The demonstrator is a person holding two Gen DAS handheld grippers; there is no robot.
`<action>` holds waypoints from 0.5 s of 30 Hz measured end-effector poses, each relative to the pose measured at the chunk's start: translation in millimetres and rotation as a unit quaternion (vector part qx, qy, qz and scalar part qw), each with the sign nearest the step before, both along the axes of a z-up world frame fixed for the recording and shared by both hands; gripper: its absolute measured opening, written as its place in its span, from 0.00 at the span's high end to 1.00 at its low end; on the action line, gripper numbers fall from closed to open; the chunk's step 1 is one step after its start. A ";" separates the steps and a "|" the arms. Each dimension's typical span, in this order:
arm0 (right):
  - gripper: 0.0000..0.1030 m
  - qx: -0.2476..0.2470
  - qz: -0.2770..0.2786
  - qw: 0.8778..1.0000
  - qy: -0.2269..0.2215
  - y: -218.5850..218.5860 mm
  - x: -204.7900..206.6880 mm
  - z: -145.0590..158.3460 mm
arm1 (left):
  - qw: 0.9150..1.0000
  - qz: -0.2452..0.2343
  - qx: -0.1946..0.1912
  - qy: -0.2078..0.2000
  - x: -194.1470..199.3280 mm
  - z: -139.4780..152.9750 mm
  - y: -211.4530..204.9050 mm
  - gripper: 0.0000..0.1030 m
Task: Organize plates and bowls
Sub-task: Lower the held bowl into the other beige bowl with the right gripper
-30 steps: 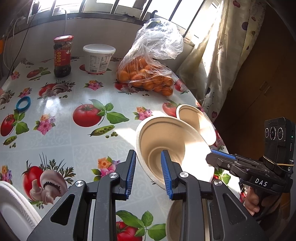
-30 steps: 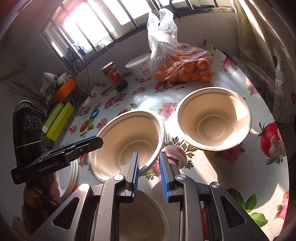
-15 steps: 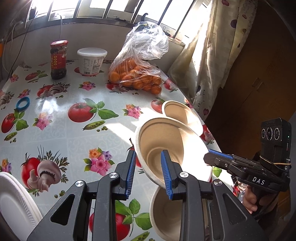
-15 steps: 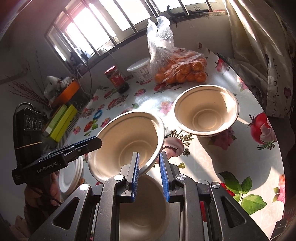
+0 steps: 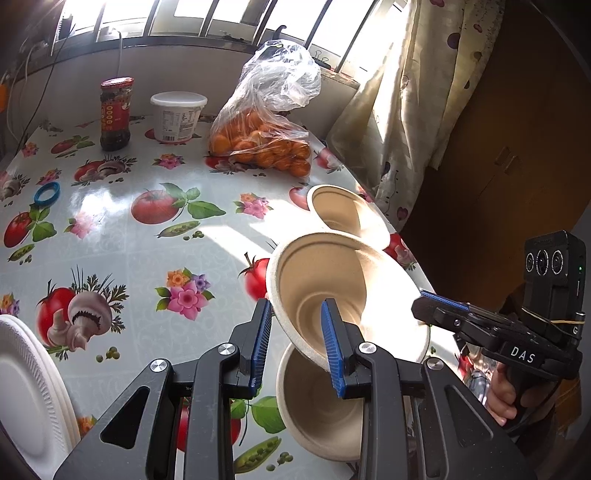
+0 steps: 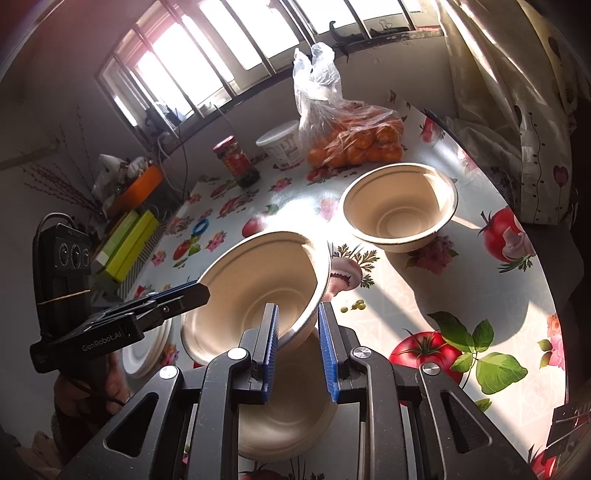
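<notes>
both tools [image 5: 297,341] [image 6: 297,347] grip the tilted bowl's [image 5: 325,280] rim.

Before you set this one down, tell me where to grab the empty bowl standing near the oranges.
The bowl stands upright and open, too wide to span, with a flaring wall. So pinch its near rim, one finger inside and one outside, coming down from your side; the oranges crowd the far side.

Harsh backlight from my window [image 5: 229,18].
Glare whitens the tablecloth [image 5: 110,199]; my bowls cast long shadows; fisheye edges darken, curve.
</notes>
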State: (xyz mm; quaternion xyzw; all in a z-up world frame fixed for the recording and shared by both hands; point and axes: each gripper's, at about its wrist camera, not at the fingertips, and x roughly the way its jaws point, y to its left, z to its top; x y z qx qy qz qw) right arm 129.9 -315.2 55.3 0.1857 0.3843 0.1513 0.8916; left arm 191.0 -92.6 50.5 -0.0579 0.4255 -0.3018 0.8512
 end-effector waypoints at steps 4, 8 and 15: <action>0.79 0.004 -0.002 1.000 -0.004 -2.2 -8.7 1.0 | 1.000 -0.003 -0.004 -0.001 -8.9 0.7 0.9 0.72; 0.78 0.008 -0.005 1.000 -0.003 -3.9 -16.7 -1.7 | 1.000 -0.007 0.001 -0.004 -17.7 0.1 -1.4 0.72; 0.78 0.007 -0.012 1.000 -0.005 -5.4 -30.5 -5.8 | 1.000 -0.013 0.009 -0.010 -32.2 -3.6 -5.1 0.72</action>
